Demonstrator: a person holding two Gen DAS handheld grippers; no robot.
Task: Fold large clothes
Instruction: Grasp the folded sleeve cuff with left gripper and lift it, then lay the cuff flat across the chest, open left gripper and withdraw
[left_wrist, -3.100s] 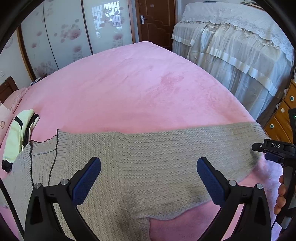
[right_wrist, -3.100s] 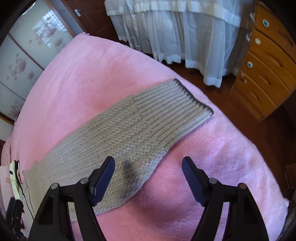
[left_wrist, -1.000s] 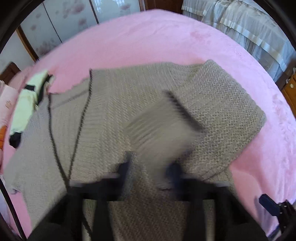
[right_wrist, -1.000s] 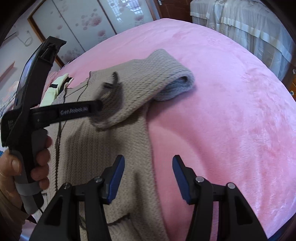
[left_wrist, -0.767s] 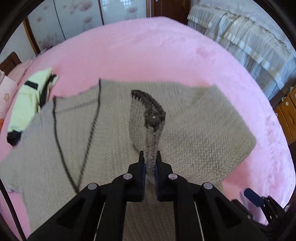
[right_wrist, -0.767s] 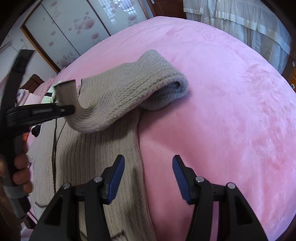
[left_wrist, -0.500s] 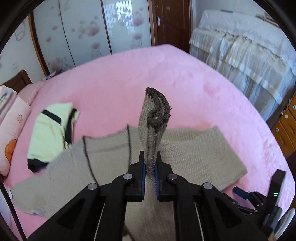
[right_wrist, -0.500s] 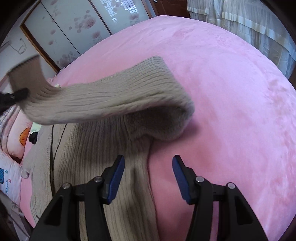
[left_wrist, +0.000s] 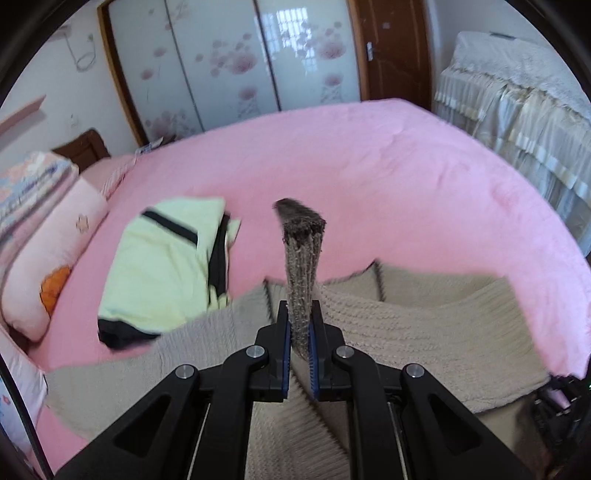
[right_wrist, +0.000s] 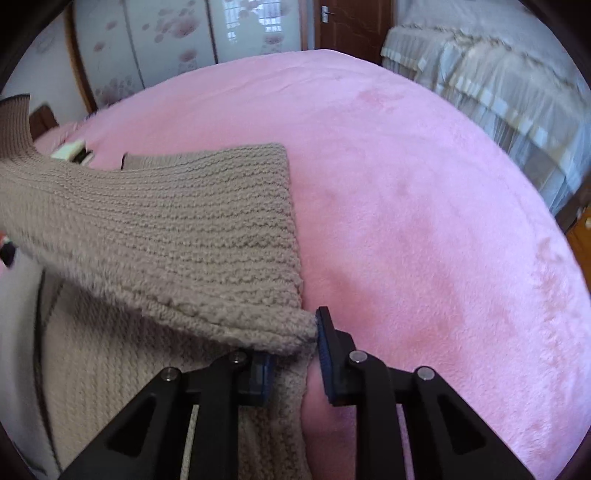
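Left wrist view, far left edge: pillow (left_wrist: 48, 254) with an orange print, below it a strip of pink blanket (left_wrist: 388, 173) reaching across most of the frame; left of centre, folded yellow garment (left_wrist: 162, 266) with black trim, lying just beyond the sweater (left_wrist: 443, 332), whether touching it not clear; bottom centre, left gripper (left_wrist: 298, 339) pressed together on the cuff (left_wrist: 301, 251), ribbed strip standing upright out of the blue pads, dark edge on top; right of that, beige knit spread over the lower half of the frame, a dark line of trim near the middle; upper left to upper centre, flowered wardrobe (left_wrist: 240, 62); upper right, brown door (left_wrist: 391, 51), then a second bed (left_wrist: 517, 103) under a pale frilled cover; bottom right corner, a dark blurred shape, not identifiable. Right wrist view, far left edge: cuff (right_wrist: 13, 122) lifted high, sleeve (right_wrist: 166, 229) stretching from it down toward lower centre, draped over the sweater (right_wrist: 110, 387) body at lower left; bottom centre, right gripper (right_wrist: 291, 350) narrowed around the folded corner of the sleeve, left pad half hidden under knit, right pad at the fabric's edge, firm pinch or not, cannot tell; centre to right, bare blanket (right_wrist: 424, 221); upper right, the second bed (right_wrist: 480, 62)
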